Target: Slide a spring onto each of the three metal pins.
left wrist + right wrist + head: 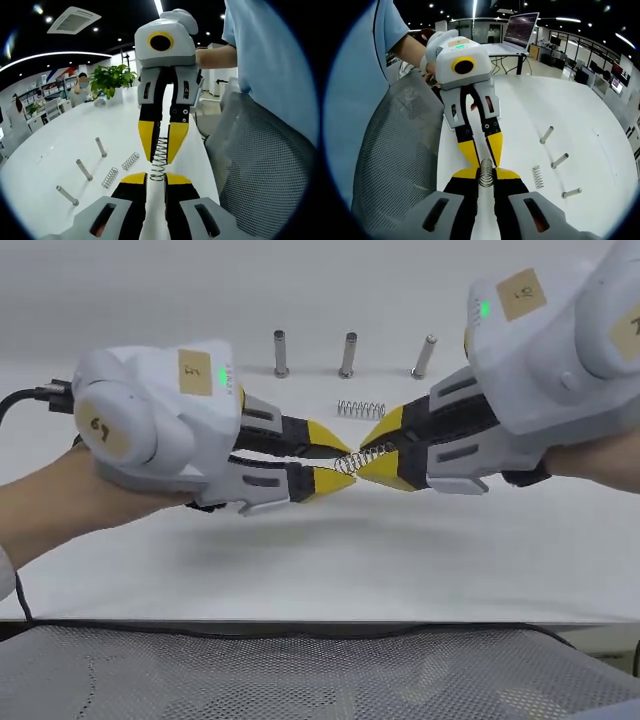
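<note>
1. A white table point(300, 560) is shown. A row of three pins point(348, 354) is stood on end upon it, each set apart from the next. The pins are bare.
2. The left gripper point(156, 176) is held in a hand on the near side of the pins, towards the left end of the row. Its jaws are closed upon one end of a spring point(365, 457), and the coils are touched by both yellow tips.
3. The right gripper point(486, 172) is held nose to nose with the left one, on the near side of the pins and towards the right end of the row. Its jaws are clamped on the other end of the same spring.
4. The spring is carried clear of the table. It bridges the short gap between the two sets of tips, in front of the middle pin.
5. A loose spring point(130, 160) is laid flat on the table just in front of the pins, between the middle and right-hand ones. A second loose spring point(110, 177) is laid alongside it, likewise on the near side of the row.
6. A mesh-backed chair point(400, 150) is seen at the table edge farthest from the pins.
</note>
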A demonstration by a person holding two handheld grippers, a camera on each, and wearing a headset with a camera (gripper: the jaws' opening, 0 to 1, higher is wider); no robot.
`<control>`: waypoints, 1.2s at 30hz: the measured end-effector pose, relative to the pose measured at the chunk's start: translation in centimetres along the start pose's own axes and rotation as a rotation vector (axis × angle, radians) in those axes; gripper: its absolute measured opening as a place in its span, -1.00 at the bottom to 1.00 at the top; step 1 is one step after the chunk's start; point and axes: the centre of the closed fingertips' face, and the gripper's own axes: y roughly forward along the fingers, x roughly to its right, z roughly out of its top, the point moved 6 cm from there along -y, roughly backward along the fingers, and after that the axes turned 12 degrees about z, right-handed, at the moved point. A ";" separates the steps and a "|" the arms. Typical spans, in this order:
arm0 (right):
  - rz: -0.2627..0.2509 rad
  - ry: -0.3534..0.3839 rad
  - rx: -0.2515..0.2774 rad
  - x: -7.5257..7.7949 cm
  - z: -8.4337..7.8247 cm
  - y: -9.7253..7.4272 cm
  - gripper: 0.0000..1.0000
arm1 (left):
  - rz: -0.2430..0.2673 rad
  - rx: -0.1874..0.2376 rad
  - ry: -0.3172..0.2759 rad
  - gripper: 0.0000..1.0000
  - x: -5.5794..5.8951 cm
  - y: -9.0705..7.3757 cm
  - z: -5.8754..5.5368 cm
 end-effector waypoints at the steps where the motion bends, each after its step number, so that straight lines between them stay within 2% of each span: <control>1: 0.001 -0.001 -0.002 0.0 0.0 0.0 -0.84 | 0.013 0.000 -0.017 -0.81 -0.1 -0.1 -0.1; 4: 0.003 -0.006 -0.007 0.0 0.0 0.1 -0.84 | 0.077 0.010 -0.046 -0.56 -0.8 -0.4 -0.2; 9: 0.005 -0.013 -0.009 0.2 0.2 0.2 -0.84 | 0.126 0.016 -0.101 -0.47 -1.4 -1.2 -0.6; 11: 0.008 -0.013 -0.016 0.3 0.2 0.2 -0.84 | 0.148 0.012 -0.115 -0.39 -1.6 -1.3 -0.8; 12: 0.008 -0.014 -0.020 0.4 0.1 0.2 -0.84 | 0.176 0.013 -0.126 -0.32 -1.8 -1.5 -0.9; 16: 0.009 -0.021 -0.033 0.6 0.1 0.1 -0.84 | 0.220 0.028 -0.192 -0.21 -2.0 -2.1 -1.3; 18: 0.012 -0.025 -0.038 0.6 0.2 0.1 -0.84 | 0.250 0.026 -0.217 -0.08 -2.2 -2.4 -1.6; 28: 0.020 -0.036 -0.051 1.5 0.7 -0.1 -0.84 | 0.312 0.011 -0.263 0.32 -2.8 -3.6 -2.3; 36: 0.022 -0.061 -0.095 3.1 1.6 -0.7 -0.84 | 0.359 -0.003 -0.313 0.59 -3.3 -4.1 -3.3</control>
